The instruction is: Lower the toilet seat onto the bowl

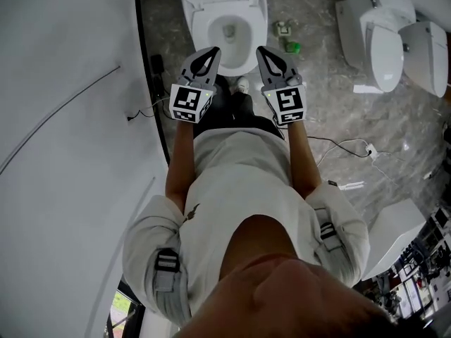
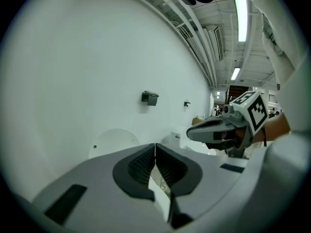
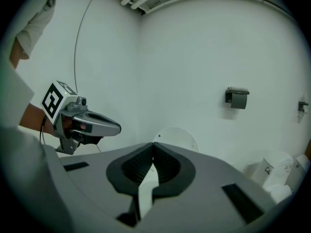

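You stand facing the toilet (image 1: 224,55), which sits at the far edge of the grey marbled floor (image 1: 324,104), backed against the white wall (image 3: 194,57). The toilet seat (image 1: 203,34) appears to lie flat on the bowl, a white ring round the water. Behind it the lid (image 3: 182,137) stands upright against the wall.

You hold the left tool (image 1: 209,53) and the right tool (image 1: 264,51) side by side and apart, both over the near rim of the bowl in the head view. Their marker cubes are turned up toward your head. Each gripper view shows its tool's jaws pressed together, ribbed pads meeting, with nothing pinched between them. Neither tool touches the seat.

A small black box (image 2: 150,98) is fixed to the wall above the lid. On the floor just right of the bowl lies a green object (image 1: 292,46). Toward the floor's right edge stand a second toilet (image 1: 377,37) and a third toilet (image 1: 426,55), close together. A white cable (image 1: 345,145) trails across the floor to your right, well apart from the bowl.
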`<state>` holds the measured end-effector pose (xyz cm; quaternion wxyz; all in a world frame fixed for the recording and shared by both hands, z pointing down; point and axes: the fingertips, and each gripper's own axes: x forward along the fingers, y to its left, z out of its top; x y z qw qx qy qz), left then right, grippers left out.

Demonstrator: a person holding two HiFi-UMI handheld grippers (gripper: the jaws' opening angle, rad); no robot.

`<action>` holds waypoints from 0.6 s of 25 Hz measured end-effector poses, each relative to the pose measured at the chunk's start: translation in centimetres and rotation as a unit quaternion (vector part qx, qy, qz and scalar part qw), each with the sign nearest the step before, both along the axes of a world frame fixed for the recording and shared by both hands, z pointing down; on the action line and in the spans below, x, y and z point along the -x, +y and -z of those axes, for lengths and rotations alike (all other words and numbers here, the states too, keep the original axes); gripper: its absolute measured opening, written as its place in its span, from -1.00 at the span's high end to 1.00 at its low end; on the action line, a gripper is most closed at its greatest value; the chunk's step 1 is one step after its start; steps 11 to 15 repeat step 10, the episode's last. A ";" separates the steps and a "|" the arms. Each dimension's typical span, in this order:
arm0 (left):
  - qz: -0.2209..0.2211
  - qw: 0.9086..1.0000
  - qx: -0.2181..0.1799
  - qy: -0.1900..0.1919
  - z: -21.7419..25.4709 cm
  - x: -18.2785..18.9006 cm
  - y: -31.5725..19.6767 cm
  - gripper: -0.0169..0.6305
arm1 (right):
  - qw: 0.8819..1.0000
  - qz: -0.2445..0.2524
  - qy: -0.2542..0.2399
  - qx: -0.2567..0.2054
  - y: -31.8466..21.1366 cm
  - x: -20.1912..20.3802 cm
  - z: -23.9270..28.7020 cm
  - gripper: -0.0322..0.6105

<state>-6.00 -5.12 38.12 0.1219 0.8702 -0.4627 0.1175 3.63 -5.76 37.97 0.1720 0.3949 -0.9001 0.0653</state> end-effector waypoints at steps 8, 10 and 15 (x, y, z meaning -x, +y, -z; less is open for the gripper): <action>0.015 1.000 -0.023 -0.006 3.4 0.3 2.5 0.87 | 0.999 0.023 -0.006 -0.022 2.4 0.2 3.1 0.84; 0.016 1.000 -0.026 -0.006 3.9 0.2 3.3 0.87 | 0.999 0.026 -0.008 -0.027 3.0 0.1 3.9 0.84; 0.016 1.000 -0.026 -0.006 3.9 0.2 3.3 0.87 | 0.999 0.026 -0.008 -0.027 3.0 0.1 3.9 0.84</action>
